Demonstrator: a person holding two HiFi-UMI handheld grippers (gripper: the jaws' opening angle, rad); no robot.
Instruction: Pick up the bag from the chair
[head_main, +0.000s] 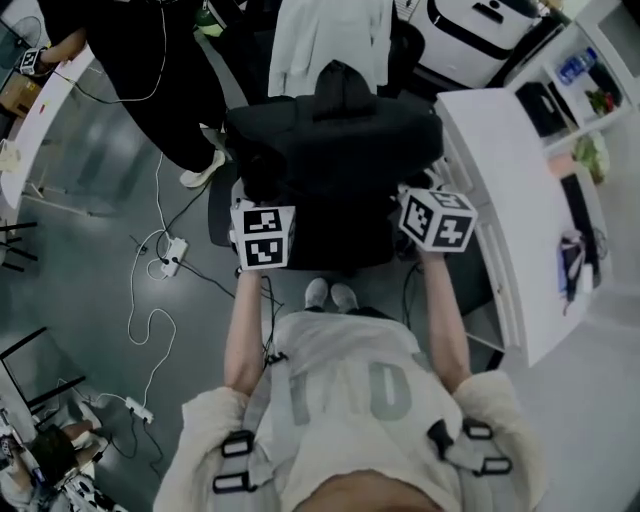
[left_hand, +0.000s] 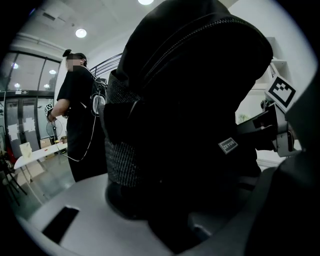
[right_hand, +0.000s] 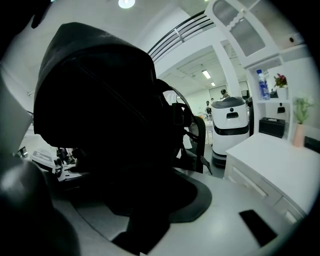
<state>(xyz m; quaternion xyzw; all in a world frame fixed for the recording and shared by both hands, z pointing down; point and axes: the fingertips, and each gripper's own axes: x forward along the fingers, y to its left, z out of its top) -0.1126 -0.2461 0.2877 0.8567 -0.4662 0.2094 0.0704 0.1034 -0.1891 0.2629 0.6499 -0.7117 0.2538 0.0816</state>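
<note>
A black backpack (head_main: 335, 135) stands on the seat of a black office chair (head_main: 340, 240) in front of me in the head view. My left gripper (head_main: 262, 237) is against the bag's left side and my right gripper (head_main: 437, 220) against its right side; the marker cubes hide the jaws there. In the left gripper view the backpack (left_hand: 190, 100) fills the picture, and the left gripper (left_hand: 170, 205) has its jaws spread wide around the bag's lower part. The right gripper (right_hand: 145, 210) likewise has its jaws far apart, with the backpack (right_hand: 100, 110) and a hanging flap between them.
A white desk (head_main: 500, 180) stands close on the chair's right. A person in black (head_main: 150, 60) stands at the back left. Cables and a power strip (head_main: 172, 256) lie on the floor to the left. A white robot (right_hand: 230, 125) stands beyond the chair.
</note>
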